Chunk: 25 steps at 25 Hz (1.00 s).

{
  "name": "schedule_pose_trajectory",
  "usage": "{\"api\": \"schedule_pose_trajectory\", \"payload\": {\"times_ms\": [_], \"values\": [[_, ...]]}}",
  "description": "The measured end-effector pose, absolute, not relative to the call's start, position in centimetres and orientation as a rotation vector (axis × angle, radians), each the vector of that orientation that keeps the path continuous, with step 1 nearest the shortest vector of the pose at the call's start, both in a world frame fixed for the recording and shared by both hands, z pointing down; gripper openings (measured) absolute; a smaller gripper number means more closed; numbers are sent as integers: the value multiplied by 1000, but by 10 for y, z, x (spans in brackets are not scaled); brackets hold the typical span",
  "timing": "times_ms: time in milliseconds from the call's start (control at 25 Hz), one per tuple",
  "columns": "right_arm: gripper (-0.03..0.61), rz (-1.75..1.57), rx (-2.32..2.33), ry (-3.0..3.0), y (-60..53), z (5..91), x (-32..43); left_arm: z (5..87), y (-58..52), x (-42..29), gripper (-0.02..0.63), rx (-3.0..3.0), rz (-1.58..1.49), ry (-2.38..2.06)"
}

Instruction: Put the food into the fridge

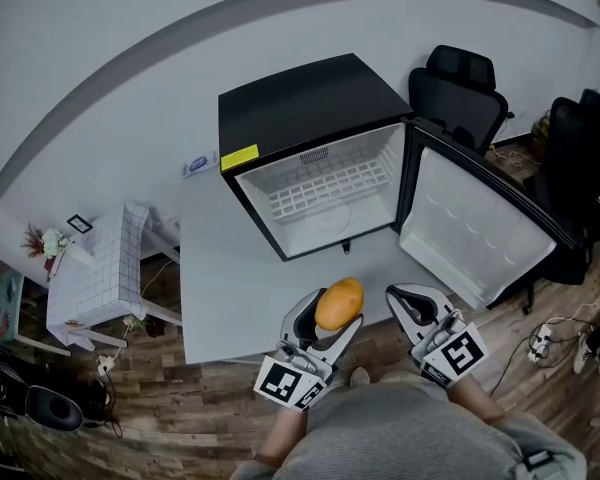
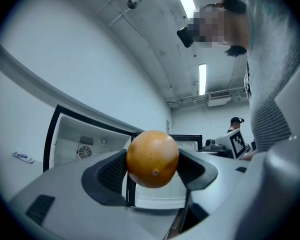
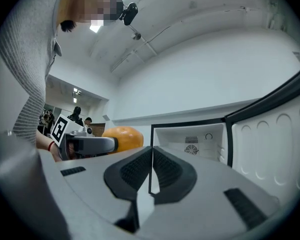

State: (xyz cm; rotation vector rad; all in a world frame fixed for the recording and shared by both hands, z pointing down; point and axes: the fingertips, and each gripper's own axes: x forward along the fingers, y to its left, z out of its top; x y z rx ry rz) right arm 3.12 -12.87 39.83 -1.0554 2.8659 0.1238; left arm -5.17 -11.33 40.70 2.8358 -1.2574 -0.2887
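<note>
An orange fruit (image 1: pixel 339 303) (image 2: pixel 152 158) is clamped between the pads of my left gripper (image 1: pixel 338 310) (image 2: pixel 153 167), which is shut on it a little in front of the fridge. The small black fridge (image 1: pixel 310 148) stands open on the floor ahead, its white inside holding one wire shelf (image 1: pixel 325 190) and nothing else. Its door (image 1: pixel 477 226) is swung out to the right. My right gripper (image 1: pixel 405 301) (image 3: pixel 151 173) is held beside the left one, its jaws pressed together with nothing in them. The orange (image 3: pixel 123 136) also shows at the left of the right gripper view.
A white mat (image 1: pixel 215 268) lies under the fridge on the wood floor. A small white table (image 1: pixel 108 264) stands to the left. Black office chairs (image 1: pixel 461 93) are behind the door on the right, with a power strip and cables (image 1: pixel 542 341) on the floor.
</note>
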Motion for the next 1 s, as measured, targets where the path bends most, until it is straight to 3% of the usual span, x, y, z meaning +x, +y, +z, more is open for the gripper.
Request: {"api": "schedule_pose_trajectory", "payload": {"times_ms": [1000], "values": [[14,112,-1051,2894,-177,405,17,420,-163,-61,318,2812,-285,-1253]]}}
